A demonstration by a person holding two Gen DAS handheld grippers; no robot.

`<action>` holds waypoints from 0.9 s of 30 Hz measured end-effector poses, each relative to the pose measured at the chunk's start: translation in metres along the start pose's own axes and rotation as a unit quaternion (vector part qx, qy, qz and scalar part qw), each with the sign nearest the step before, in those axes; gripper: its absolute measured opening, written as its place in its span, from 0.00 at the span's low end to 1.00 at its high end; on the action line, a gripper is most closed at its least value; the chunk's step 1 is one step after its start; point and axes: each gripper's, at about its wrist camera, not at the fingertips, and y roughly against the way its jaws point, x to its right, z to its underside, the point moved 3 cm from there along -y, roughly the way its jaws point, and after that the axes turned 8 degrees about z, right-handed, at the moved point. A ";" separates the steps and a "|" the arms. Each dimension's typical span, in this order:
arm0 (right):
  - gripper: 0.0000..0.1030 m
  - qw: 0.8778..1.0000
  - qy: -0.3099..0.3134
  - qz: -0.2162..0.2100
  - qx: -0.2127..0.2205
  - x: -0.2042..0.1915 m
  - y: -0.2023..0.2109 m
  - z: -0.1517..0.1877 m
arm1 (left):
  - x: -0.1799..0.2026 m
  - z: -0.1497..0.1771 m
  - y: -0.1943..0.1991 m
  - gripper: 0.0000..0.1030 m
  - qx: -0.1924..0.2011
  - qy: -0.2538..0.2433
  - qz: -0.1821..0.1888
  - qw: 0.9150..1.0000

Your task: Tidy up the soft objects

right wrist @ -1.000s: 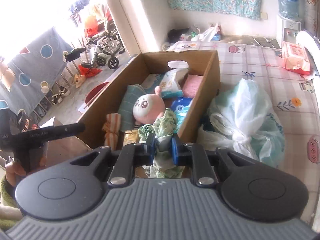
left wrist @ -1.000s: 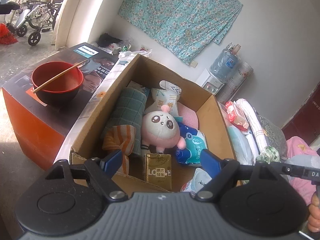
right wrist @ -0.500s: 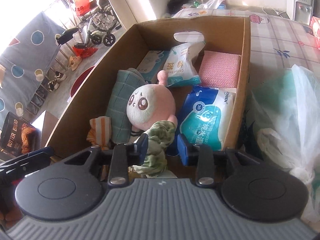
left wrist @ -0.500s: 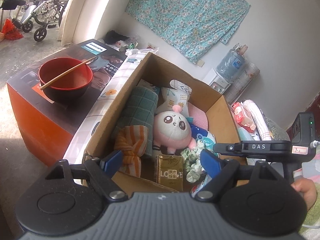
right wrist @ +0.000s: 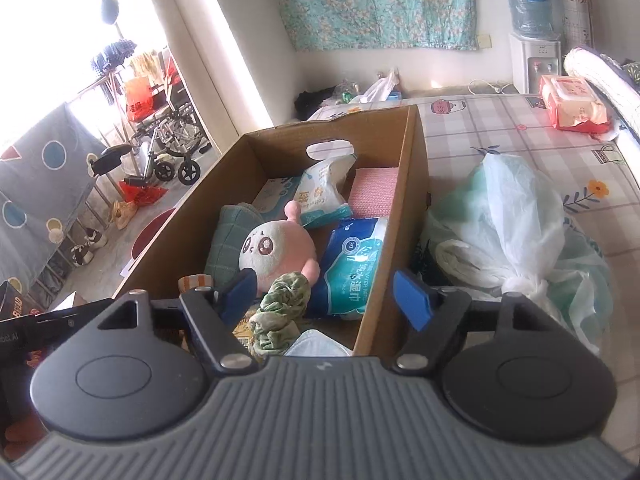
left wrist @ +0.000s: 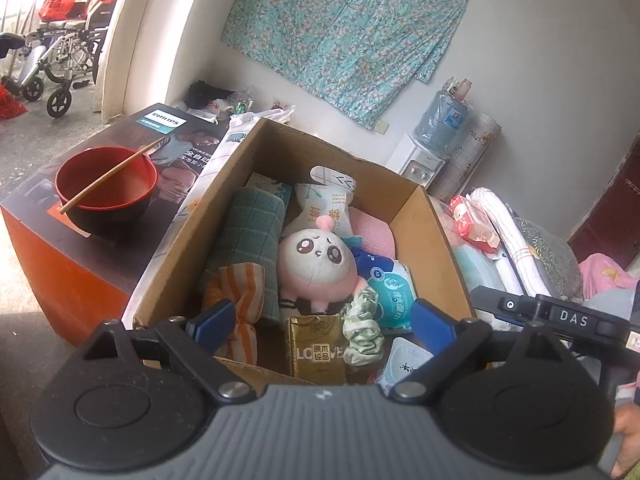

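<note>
Right gripper (right wrist: 324, 294) hangs wide open, empty, over the cardboard box (right wrist: 416, 184). The green scrunchie (right wrist: 280, 304) lies inside, at seven o'clock from the pink plush (right wrist: 280, 248). Left gripper (left wrist: 320, 320) gapes too. Box looks crowded; the white plastic bag (right wrist: 508, 240) outside probably comes next.

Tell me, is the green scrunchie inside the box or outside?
Inside: the green scrunchie lies in the cardboard box, beside the pink plush toy.
</note>
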 end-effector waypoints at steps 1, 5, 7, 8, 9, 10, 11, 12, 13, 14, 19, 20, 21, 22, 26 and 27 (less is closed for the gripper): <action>0.80 1.000 -0.004 0.005 0.008 0.001 0.009 0.006 | 0.006 0.000 0.001 0.97 0.003 -0.012 -0.004 1.000; 0.93 0.999 0.005 0.025 0.022 0.005 0.032 0.021 | 0.025 0.001 0.003 1.00 0.014 -0.039 -0.019 0.999; 0.98 0.998 0.017 0.045 0.027 0.006 0.041 0.027 | 0.032 0.003 0.002 1.00 0.008 -0.039 -0.026 0.999; 0.99 0.998 0.021 0.053 0.031 0.007 0.045 0.029 | 0.035 0.004 0.001 1.00 0.003 -0.037 -0.029 0.999; 0.99 0.997 0.023 0.058 0.034 0.008 0.048 0.031 | 0.038 0.005 0.000 1.00 0.002 -0.037 -0.031 0.999; 0.99 0.997 0.026 0.064 0.035 0.010 0.052 0.033 | 0.040 0.007 0.000 1.00 0.003 -0.037 -0.033 0.999; 0.99 0.997 0.025 0.067 0.034 0.012 0.054 0.034 | 0.043 0.009 0.001 1.00 0.007 -0.037 -0.038 0.999; 0.99 0.997 0.024 0.070 0.031 0.014 0.055 0.035 | 0.046 0.011 0.002 1.00 0.011 -0.039 -0.046 0.998; 0.99 0.997 0.022 0.073 0.028 0.016 0.056 0.037 | 0.049 0.013 0.003 1.00 0.013 -0.046 -0.059 0.997; 0.99 0.997 0.020 0.075 0.026 0.017 0.056 0.038 | 0.053 0.015 0.003 1.00 0.013 -0.056 -0.071 0.996; 0.99 0.996 0.008 0.086 0.010 0.021 0.057 0.046 | 0.069 0.022 0.002 1.00 -0.006 -0.115 -0.104 0.988; 0.99 0.996 0.007 0.087 0.009 0.021 0.057 0.047 | 0.070 0.023 0.002 1.00 -0.009 -0.117 -0.105 0.988; 0.99 0.996 0.006 0.087 0.010 0.021 0.057 0.048 | 0.070 0.024 0.001 1.00 -0.011 -0.116 -0.107 0.987; 0.99 0.996 0.007 0.087 0.010 0.021 0.058 0.048 | 0.071 0.024 0.000 1.00 -0.014 -0.115 -0.111 0.987; 0.99 0.996 0.014 0.085 0.009 0.017 0.062 0.052 | 0.070 0.025 -0.004 1.00 -0.029 -0.123 -0.132 0.983; 0.99 0.996 0.016 0.085 0.009 0.016 0.064 0.052 | 0.070 0.026 -0.004 1.00 -0.035 -0.126 -0.132 0.983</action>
